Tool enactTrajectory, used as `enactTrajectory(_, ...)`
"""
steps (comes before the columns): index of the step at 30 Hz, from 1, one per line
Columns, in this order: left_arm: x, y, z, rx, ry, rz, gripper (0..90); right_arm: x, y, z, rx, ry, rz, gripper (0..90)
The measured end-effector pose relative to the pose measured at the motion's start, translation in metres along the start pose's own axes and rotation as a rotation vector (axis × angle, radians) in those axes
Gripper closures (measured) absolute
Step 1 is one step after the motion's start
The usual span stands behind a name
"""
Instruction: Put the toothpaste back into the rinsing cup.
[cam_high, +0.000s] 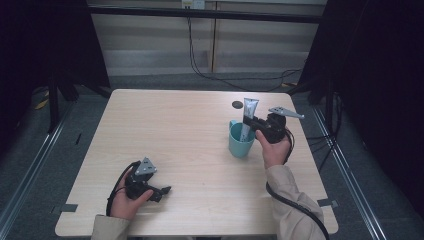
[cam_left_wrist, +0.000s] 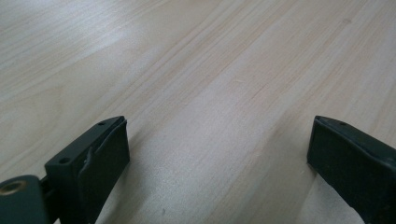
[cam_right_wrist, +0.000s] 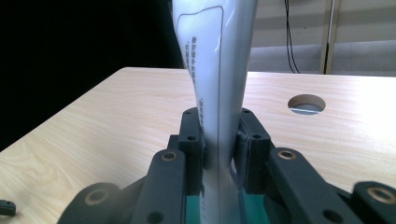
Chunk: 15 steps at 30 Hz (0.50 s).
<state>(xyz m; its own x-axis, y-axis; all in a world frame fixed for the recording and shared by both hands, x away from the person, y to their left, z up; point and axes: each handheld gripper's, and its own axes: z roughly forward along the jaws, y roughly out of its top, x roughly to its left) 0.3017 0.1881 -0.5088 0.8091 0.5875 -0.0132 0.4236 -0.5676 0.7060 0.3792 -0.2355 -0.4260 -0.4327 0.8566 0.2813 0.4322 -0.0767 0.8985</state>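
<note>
Near the right edge of the counter (cam_high: 170, 130), toward the far side: a tall, flat squeeze tube (cam_high: 248, 116), silvery white with fine print and a thin outline down its face, held upright with its crimped end up and its lower end inside a teal mug (cam_high: 241, 140). Pinched around its middle by the right tool (cam_high: 253, 125), jaws nearly closed on the soft plastic, which narrows slightly where the black pads press. Upright hold probably chosen so the tube slides straight down into the mug's round mouth rather than catching the rim. Mug smooth, glossy, cylindrical, standing on its base beneath the tool. Just beyond it, a round cable hole (cam_high: 237, 104) cut through the counter. Counter itself pale wood grain, matte, with rounded corners. Near the front left corner, the left tool (cam_high: 160, 192) resting low over the bare wood in a hand, jaws wide apart, nothing between them, seemingly parked out of the way. Rubbery black pads (cam_left_wrist: 105, 154) blocky, one slightly frayed along its edge.
</note>
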Motion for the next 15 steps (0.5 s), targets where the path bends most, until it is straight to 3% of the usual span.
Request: enactTrajectory(15,-0.0001,0.0000,0.0000,0.000,0.001,0.000,5.3,0.0014,-0.0088,0.0000,0.021,0.003,-0.016,73.6)
